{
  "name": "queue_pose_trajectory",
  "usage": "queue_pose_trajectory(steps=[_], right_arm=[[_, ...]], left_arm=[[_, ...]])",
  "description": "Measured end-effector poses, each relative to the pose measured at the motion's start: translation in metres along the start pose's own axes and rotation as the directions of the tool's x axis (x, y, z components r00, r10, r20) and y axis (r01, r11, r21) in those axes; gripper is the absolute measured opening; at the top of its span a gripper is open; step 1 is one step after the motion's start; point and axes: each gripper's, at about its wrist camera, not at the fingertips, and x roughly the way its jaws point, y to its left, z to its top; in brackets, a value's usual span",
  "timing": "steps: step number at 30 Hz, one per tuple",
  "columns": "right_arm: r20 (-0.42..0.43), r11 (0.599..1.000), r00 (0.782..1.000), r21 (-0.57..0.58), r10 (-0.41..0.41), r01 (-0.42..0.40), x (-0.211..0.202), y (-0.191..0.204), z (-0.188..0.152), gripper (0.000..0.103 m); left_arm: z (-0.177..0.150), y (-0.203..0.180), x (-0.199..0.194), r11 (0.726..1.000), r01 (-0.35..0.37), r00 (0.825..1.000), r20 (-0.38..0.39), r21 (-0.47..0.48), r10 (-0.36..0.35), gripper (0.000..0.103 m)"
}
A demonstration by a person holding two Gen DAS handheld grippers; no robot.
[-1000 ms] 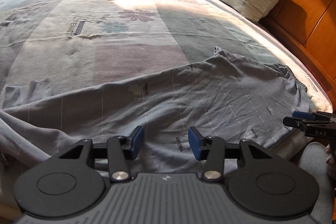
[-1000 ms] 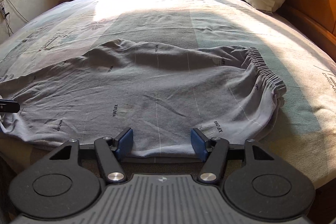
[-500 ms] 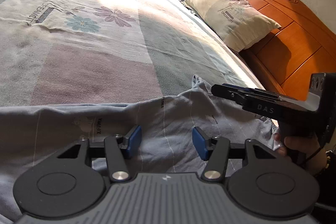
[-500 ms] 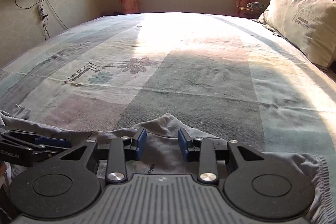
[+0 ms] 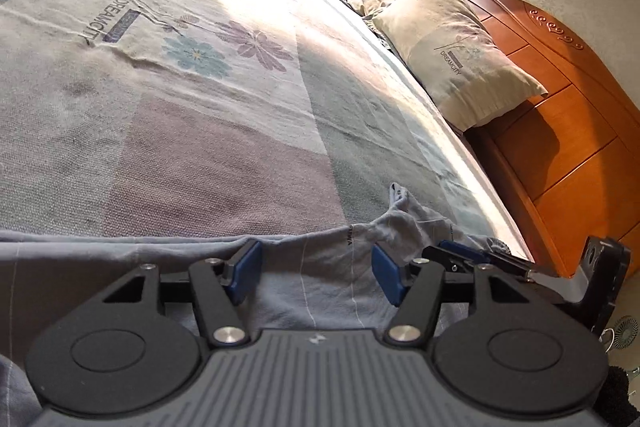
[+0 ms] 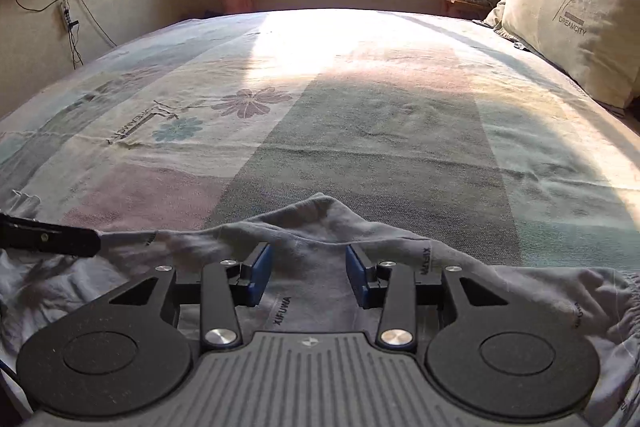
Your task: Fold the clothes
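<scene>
Grey trousers lay rumpled along the bed's near edge, not neatly folded; left gripper and right gripper hovered wide, gripping nothing.

Left tongs: blue pads parted wide, nothing pinched between them; seen from the left wrist camera they are held low and point forward.
Left tongs from the right wrist view: a dark bar entering from the left edge, seen side-on, tip blurred; its state cannot be read there.
Right tongs: blue pads apart with a clear gap, nothing pinched; held level and pointing forward.
Right tongs from the left wrist view: close beside the left tongs' right finger, seen side-on, pointing left, blue pad showing.
</scene>
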Motion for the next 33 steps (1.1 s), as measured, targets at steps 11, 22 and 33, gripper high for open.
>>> queue_pose_trajectory(steps=[11,22,33], right_arm=[[0.095,0.996,0.995,0.087,0.015,-0.023,-0.016,-0.022,-0.047,0.061],[0.104,0.997,0.994,0.066,0.023,-0.03,-0.016,-0.019,-0.046,0.069],[0.29,0.969,0.937,0.207,-0.194,0.137,-0.049,-0.04,-0.045,0.075]], left_arm=[[0.042,-0.036,0.067,0.991,0.137,0.987,-0.091,0.0,-0.136,0.063],[0.053,-0.069,0.121,0.967,0.254,0.952,-0.181,0.028,-0.245,0.065],[0.047,-0.061,0.15,0.995,0.102,0.976,-0.195,0.015,-0.097,0.057]])
